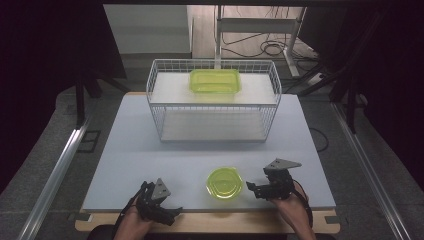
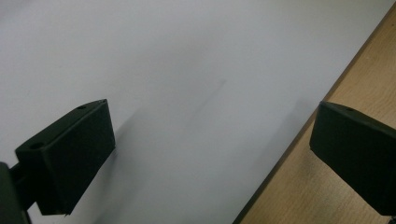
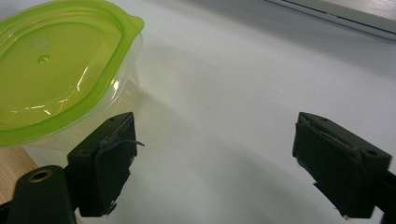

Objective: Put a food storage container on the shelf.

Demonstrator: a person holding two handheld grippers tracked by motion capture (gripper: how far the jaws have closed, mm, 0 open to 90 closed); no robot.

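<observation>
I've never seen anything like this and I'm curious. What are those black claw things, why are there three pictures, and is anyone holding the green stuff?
A person sits at a table with a pale grey mat, holding a black two-jaw gripper in each hand: the left gripper and the right gripper. The high view looks down from above. The other two pictures come from small cameras riding on each gripper, looking along its jaws. On the mat sit a round clear tub with a yellow-green lid and a white wire basket; a rectangular yellow-green lidded box rests on its upper shelf. Both grippers are open, holding nothing. The right one is beside the round tub.
</observation>
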